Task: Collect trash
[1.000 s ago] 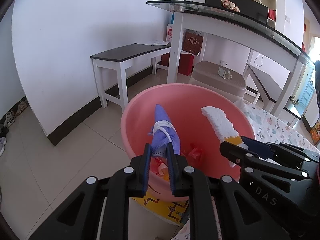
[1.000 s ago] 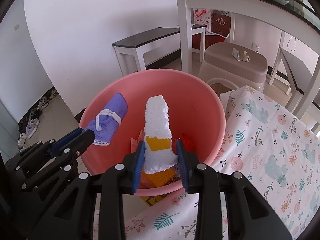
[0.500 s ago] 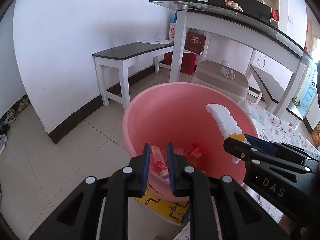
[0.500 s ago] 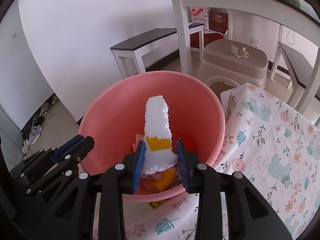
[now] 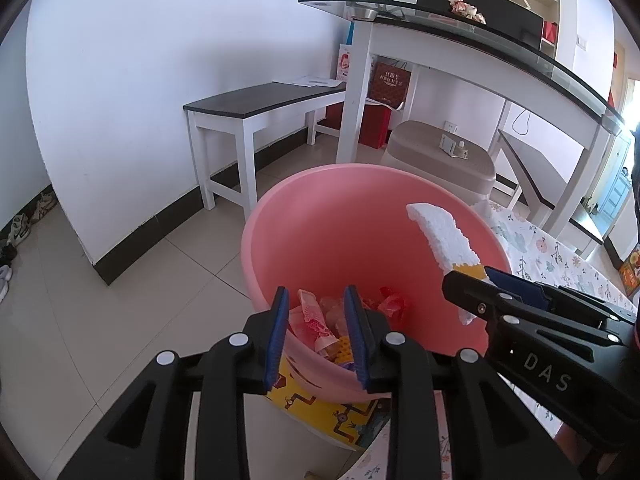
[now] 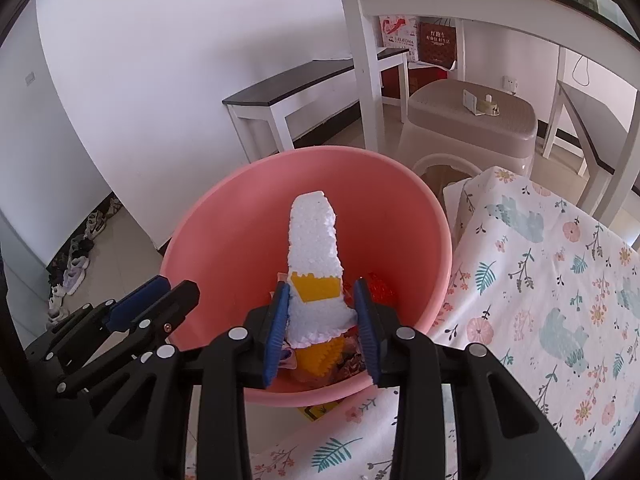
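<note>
A pink basin point(image 5: 320, 220) point(image 6: 224, 240) stands on the floor by the table's edge, with red and yellow wrappers point(image 5: 312, 320) in its bottom. My left gripper point(image 5: 316, 292) point(image 6: 178, 284) hovers over the near rim; its jaws are opening and nothing is between them. My right gripper point(image 6: 321, 285) point(image 5: 476, 276) is over the basin's right side, shut on the wide base of a white foam piece point(image 6: 314, 236) point(image 5: 444, 236) with a yellow patch. The foam points out over the basin, and the right jaws are starting to open.
A floral cloth-covered table point(image 6: 560, 280) lies right of the basin. A beige stool point(image 6: 472, 120), a white bench point(image 5: 256, 104) and a glass-topped desk point(image 5: 480, 40) stand behind. A yellow patterned mat point(image 5: 320, 412) lies under the basin. Shoes point(image 6: 76, 264) line the left wall.
A second ago my left gripper held a purple rolled bundle over the basin; the bundle has left the jaws, which now stand wider. The right gripper keeps the foam piece.
</note>
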Tool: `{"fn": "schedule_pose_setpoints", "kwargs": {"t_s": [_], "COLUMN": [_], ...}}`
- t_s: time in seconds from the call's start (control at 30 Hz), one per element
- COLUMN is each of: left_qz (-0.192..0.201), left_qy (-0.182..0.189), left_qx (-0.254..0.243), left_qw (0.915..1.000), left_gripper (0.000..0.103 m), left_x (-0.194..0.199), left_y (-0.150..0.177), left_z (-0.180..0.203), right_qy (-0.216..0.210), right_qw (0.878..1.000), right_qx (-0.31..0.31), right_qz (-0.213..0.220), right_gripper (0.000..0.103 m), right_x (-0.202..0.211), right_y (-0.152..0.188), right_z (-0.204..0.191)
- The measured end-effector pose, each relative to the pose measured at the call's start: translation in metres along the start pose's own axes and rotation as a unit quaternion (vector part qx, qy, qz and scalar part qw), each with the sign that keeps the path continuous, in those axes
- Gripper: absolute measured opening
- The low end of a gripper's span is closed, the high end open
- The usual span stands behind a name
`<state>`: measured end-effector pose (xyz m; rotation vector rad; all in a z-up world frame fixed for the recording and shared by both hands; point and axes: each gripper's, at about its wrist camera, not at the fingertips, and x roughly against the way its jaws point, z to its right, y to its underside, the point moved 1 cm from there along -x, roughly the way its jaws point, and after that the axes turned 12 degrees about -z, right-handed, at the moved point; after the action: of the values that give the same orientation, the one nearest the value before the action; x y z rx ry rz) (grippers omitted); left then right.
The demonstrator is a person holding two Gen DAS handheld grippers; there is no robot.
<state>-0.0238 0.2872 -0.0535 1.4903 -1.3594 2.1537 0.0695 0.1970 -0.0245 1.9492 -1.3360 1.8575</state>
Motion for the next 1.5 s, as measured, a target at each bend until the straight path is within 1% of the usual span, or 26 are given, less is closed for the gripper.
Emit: {"fn": "schedule_pose_setpoints", "kwargs": {"t_s": [0.03,0.07,0.1,0.43,0.83,0.93,0.97,1.0,1.03,1.3,1.5], "left_qz": [0.0,0.0,0.0,0.001,0.021,0.028,0.031,0.034,0.039,0.05,0.058], "left_qy": [0.001,0.001,0.002,0.007,0.012,0.019,0.021,0.025,0.031,0.061,0.063], "left_qx": [0.0,0.001,0.001,0.001,-0.013,-0.016,-0.017,-0.017,-0.015,-0.01,-0.017], "left_qw": [1.0,1.0,1.0,1.0,0.9996,0.9993,0.9992,0.999,0.9986,0.9968,0.9962], "left_gripper": [0.028,0.029,0.029,0.029,0.029,0.029,0.033,0.043,0.045,0.045,0.045], "left_x": [0.0,0.0,0.0,0.002,0.024,0.03,0.031,0.033,0.036,0.048,0.06], "left_y": [0.0,0.0,0.001,0.003,0.005,0.005,0.004,0.004,0.005,0.004,0.007], "left_z": [0.0,0.0,0.0,-0.001,0.007,0.009,0.008,0.008,0.007,0.003,0.004], "right_qy": [-0.001,-0.002,-0.006,-0.002,-0.001,0.003,0.004,0.004,0.003,0.002,0.007], "right_qw": [1.0,1.0,1.0,1.0,0.999,0.998,0.998,0.998,0.998,0.997,0.996], "right_qx": [-0.001,-0.001,-0.002,0.003,0.006,0.011,0.011,0.01,0.009,0.01,0.016], "right_qz": [0.0,0.0,0.002,0.007,0.04,0.054,0.057,0.061,0.062,0.072,0.085], "right_gripper": [0.035,0.041,0.042,0.042,0.042,0.042,0.042,0.042,0.042,0.042,0.042], "right_x": [0.0,0.001,0.001,0.006,0.036,0.045,0.048,0.05,0.052,0.062,0.071], "right_y": [0.0,-0.001,0.0,0.004,0.02,0.025,0.026,0.028,0.029,0.039,0.047], "right_z": [0.0,0.001,0.001,0.002,0.006,0.007,0.007,0.008,0.009,0.01,0.006]}}
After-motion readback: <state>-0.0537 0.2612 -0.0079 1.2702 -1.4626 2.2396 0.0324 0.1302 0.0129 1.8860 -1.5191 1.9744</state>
